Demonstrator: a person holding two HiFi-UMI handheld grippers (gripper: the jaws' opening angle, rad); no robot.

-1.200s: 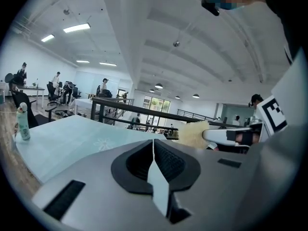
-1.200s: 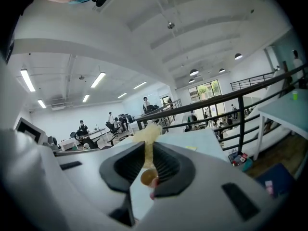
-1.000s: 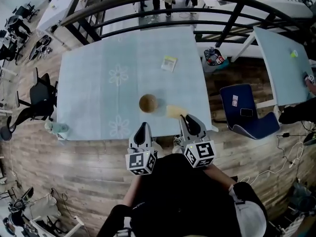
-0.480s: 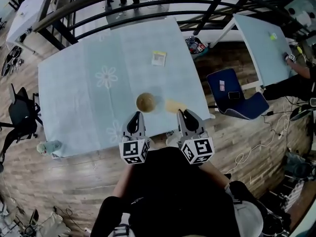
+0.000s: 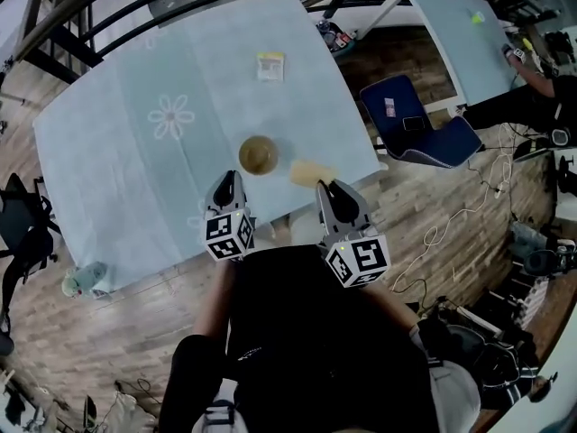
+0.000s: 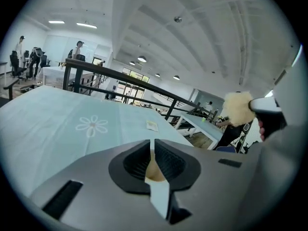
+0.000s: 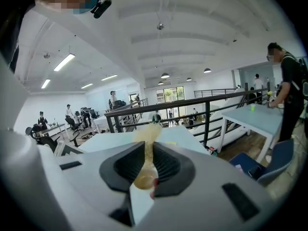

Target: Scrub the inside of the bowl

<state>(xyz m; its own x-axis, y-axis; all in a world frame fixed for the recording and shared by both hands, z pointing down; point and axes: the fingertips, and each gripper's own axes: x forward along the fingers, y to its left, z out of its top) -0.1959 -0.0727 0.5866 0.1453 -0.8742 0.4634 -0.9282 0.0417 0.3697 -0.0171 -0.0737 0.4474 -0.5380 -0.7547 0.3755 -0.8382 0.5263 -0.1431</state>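
Arguably, with left gripper [image 5: 227, 179] and right gripper [image 5: 327, 188] jaws closed empty, the unsteadied bowl [image 5: 258, 154] at twelve o'clock was judged likely to be shoved.

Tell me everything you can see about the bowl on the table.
The bowl is small, round and tan-brown, a little darker inside; its material cannot be told from here. It stands upright, mouth up, on the pale blue flowered tablecloth, near the table edge closest to the person. Nothing touches it: the left gripper hovers just short of it with its tongs shut, and the yellow sponge, held in the right gripper, is apart to its right. Whether it holds anything is unclear.
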